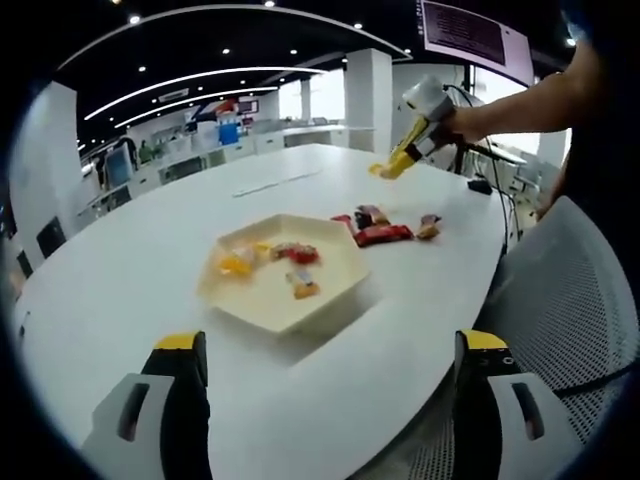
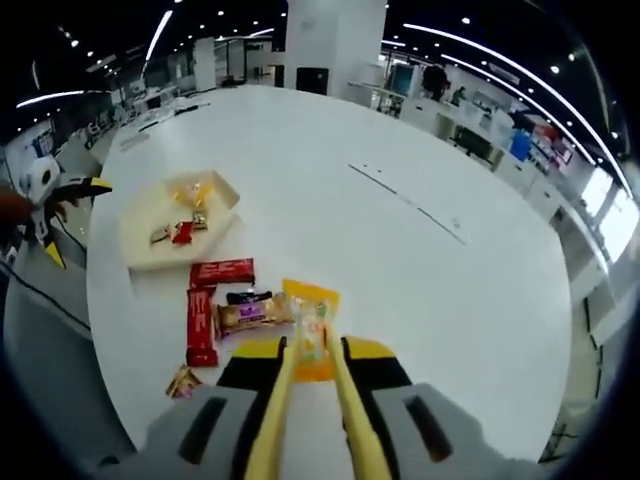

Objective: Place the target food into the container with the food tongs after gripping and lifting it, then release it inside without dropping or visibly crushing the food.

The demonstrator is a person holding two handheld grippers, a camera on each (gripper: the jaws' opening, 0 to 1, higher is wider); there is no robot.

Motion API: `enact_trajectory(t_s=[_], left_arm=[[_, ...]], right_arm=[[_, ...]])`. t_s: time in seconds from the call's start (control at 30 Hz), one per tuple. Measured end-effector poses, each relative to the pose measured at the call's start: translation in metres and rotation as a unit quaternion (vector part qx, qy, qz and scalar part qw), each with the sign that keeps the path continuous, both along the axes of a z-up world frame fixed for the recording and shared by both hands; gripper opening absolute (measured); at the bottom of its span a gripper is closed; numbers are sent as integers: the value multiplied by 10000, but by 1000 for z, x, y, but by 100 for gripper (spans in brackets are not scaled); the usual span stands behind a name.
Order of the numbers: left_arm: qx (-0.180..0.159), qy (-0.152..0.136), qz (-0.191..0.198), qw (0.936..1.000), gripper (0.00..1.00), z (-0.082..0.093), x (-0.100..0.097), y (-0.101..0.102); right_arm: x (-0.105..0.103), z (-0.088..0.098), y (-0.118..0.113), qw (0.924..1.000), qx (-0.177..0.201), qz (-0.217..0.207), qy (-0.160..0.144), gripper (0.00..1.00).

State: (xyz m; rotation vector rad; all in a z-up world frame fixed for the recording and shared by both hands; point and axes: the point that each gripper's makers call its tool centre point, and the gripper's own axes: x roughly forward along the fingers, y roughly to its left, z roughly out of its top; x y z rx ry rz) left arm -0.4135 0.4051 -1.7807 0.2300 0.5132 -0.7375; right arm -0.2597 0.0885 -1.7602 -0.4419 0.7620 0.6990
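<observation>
Currently the right gripper [image 2: 310, 400] is squeezing the yellow food tongs [image 2: 308, 420], whose tips are pinching an orange snack packet [image 2: 312, 335] lifted above the white table [image 2: 400, 260]. Transfer into the cream hexagonal tray [image 2: 140, 245], far left of the tong tips and already holding several wrapped snacks, is remaining, while the left gripper [image 1: 330, 400] is idling wide apart.

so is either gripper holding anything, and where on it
The right gripper, through the yellow tongs, pinches a yellow snack packet near its middle, lifted off the table. The left gripper is open and empty.

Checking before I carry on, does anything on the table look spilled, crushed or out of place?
Nothing stands out. The tongs hold an orange snack packet that looks intact, the tray sits flat with snacks inside, and the remaining packets lie on the table.
</observation>
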Motion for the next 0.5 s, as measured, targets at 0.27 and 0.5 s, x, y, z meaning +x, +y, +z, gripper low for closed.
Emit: enact_trajectory(t_s=[0.27,0.5], left_arm=[[57,-57,-86,9999,100,0,-1,-2],[55,-63,-21,10000,100,0,0,0]], right_arm=[[0,18,32,9996,102,256,-69,21],[-2,28,64,9983,146,560,-72,21]])
